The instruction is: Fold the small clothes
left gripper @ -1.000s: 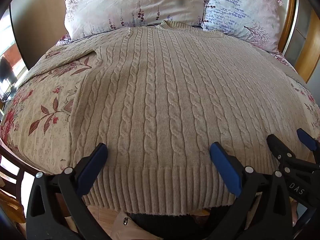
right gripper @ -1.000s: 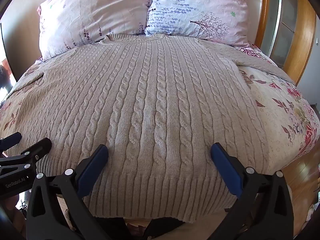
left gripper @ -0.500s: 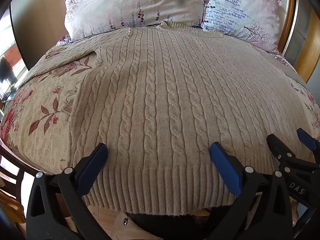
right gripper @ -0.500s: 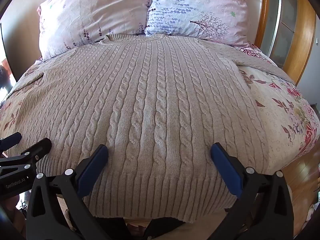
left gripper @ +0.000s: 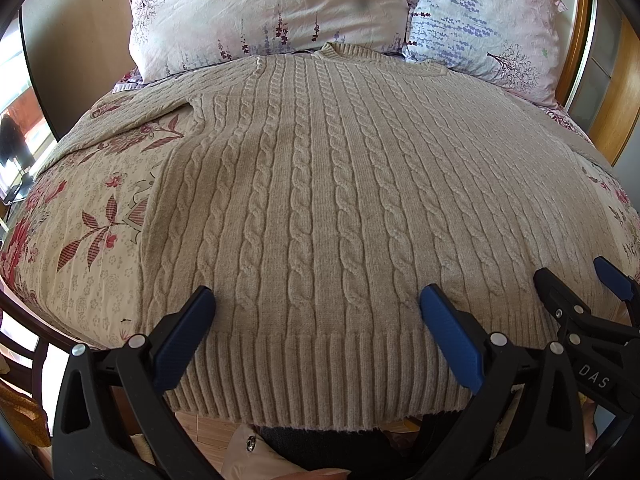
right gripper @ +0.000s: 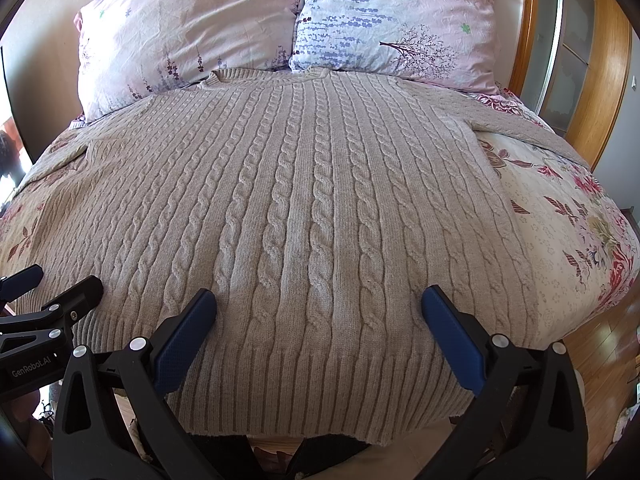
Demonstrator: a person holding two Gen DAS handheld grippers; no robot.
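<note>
While both tools hover over the near ribbed hem, the left tool [left gripper: 316,312] and right tool [right gripper: 318,314] each stand with fingers wide apart, holding nothing; the beige cable-knit sweater [left gripper: 332,200] lies flat on the floral bed [left gripper: 92,216], collar toward two far pillows [right gripper: 288,20].

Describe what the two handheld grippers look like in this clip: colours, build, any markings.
Both match: the left gripper and right gripper have black plastic frames with triangular cut-outs and silver rivets, ending in blue textured pads. From the left camera, the right gripper's body reads "DAS"; from the right camera, the left one reads "GenRobot.AI". No cables or sleeves visible.
</note>
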